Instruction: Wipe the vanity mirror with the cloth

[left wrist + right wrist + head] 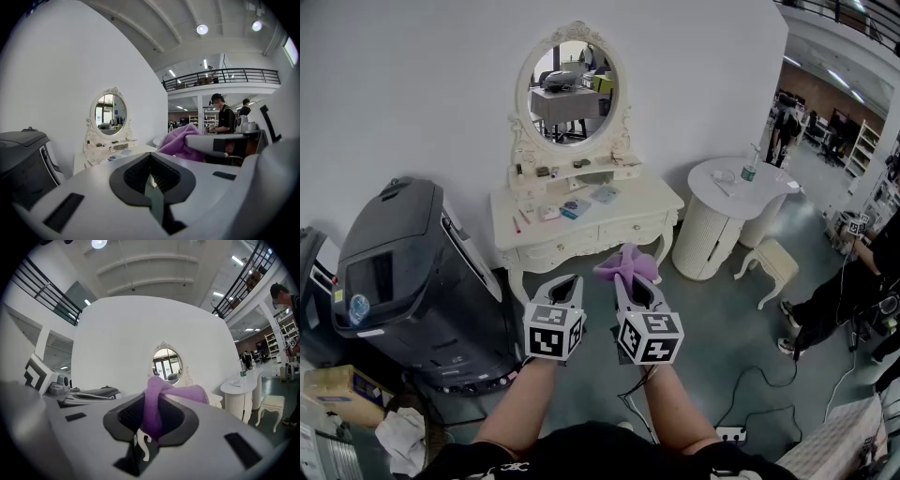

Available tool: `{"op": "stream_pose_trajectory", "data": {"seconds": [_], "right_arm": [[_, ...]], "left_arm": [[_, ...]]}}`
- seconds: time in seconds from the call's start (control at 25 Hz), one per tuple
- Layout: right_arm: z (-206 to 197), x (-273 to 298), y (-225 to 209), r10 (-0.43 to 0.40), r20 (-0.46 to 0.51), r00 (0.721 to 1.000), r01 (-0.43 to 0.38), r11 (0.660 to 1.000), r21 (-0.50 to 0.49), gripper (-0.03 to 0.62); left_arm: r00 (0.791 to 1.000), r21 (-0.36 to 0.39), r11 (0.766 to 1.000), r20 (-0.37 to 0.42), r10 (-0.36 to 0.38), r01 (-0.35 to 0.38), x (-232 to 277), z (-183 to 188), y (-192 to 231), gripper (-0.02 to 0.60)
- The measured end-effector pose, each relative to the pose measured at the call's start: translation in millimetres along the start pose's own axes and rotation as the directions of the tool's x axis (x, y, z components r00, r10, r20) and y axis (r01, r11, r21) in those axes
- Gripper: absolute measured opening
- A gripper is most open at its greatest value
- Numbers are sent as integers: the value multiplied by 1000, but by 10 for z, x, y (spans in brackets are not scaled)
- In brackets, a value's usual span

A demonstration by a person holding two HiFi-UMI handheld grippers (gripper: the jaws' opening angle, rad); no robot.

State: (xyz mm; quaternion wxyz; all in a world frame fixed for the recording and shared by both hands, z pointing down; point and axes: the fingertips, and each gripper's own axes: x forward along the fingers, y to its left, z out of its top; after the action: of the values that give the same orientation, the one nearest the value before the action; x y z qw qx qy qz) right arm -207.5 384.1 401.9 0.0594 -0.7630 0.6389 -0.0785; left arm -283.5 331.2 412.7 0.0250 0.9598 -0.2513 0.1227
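We are holding the cloth (626, 263), a soft purple one, bunched up and pinched between the closed jaws of our right gripper (630, 281). Its loose folds are spilling up and forward over the jaw tips. The mirror (572, 90) is standing upright at the back of the white bench (652, 201), against the white wall. It is showing an oval glass in an ornate cream frame with a carved crest, reflecting the room. The cloth is hanging in the air well apart from the mirror.
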Motion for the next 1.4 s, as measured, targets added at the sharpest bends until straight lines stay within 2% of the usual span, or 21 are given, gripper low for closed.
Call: {"op": "stream_pose_trajectory", "data": {"seconds": [0.52,0.96,1.16,1.4], "right_arm": [[128,-112,-689,-18,26,999,19,1000,-20,72],[136,-315,-1342,-4,23,1000,5,999,-35,73],[123,-318,-1519,-11,17,1000,12,1000,-19,74],[66,-140,-1521,13,4,1000,-13,1000,-17,74]], "left_arm": [[1000,13,1000,3,-5,5,537,125,-540,6],[999,8,1000,-34,12,-12,925,-22,-1103,6],[999,6,1000,-49,21,-21,1008,-65,-1165,6],[998,6,1000,-55,23,-23,1170,-55,-1098,6]]}}
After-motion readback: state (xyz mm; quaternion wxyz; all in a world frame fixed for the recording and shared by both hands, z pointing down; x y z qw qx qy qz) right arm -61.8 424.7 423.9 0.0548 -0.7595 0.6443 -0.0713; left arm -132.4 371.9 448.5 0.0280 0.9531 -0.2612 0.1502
